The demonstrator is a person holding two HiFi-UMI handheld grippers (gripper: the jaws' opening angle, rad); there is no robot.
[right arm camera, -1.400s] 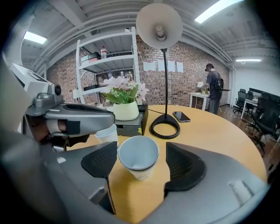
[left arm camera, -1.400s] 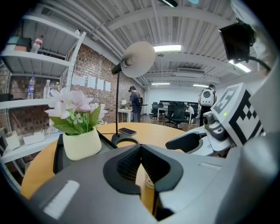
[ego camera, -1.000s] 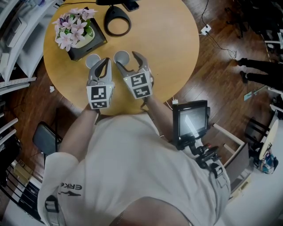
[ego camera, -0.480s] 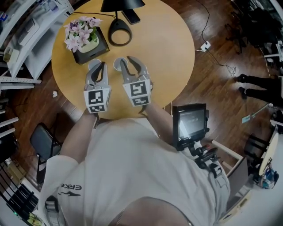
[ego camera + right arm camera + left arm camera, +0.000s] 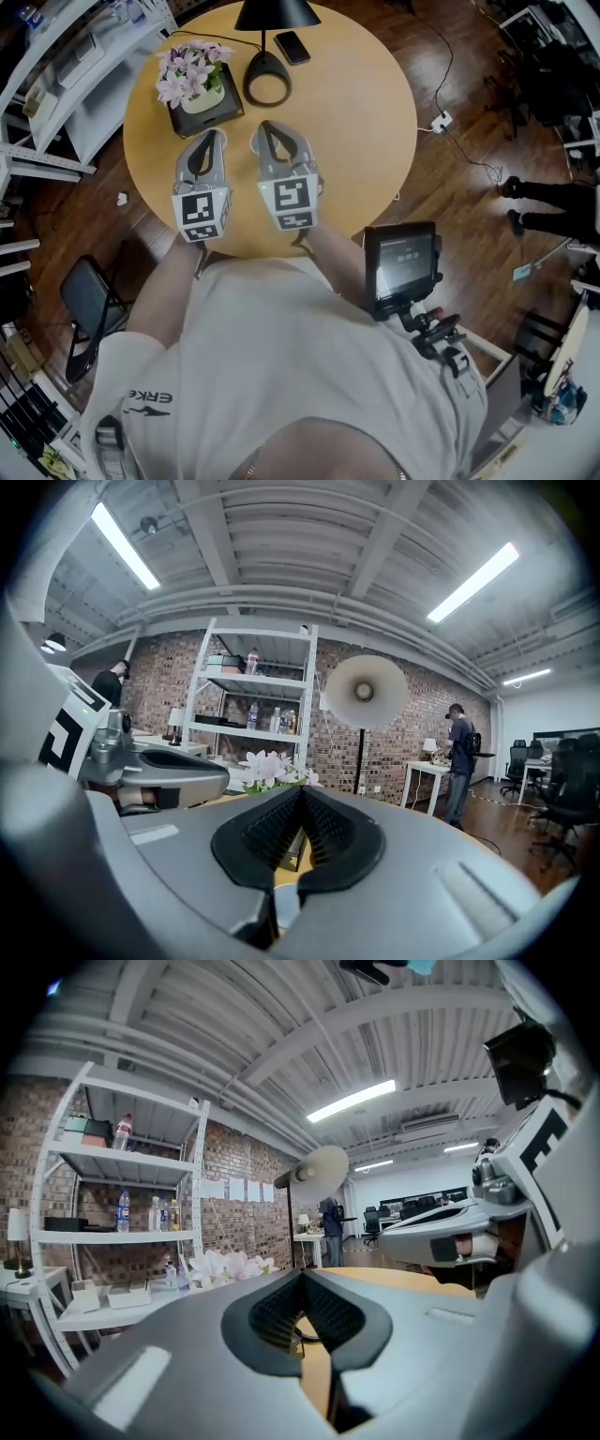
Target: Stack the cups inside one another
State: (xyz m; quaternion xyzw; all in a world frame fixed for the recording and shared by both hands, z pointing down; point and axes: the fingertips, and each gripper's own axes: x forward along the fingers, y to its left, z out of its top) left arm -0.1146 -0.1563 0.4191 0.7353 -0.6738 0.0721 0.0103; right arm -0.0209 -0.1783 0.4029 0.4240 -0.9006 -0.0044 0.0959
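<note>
Both grippers hang side by side over the near part of the round wooden table. My left gripper is shut, its ribbed pads meeting at the tips with nothing between them. My right gripper has just been closing and is now shut too, pads together and nothing seen pinched. The two white cups are hidden beneath the grippers in the head view. A pale shape shows low through the right jaws' gap; I cannot tell what it is.
A pot of pink flowers stands at the table's back left, with a black lamp base and a phone behind the grippers. A black chair is at the left, a small monitor at the right.
Both grippers have risen toward the camera. The right jaws went from wide open to shut. The two cups that showed at the fingertips are now covered.
</note>
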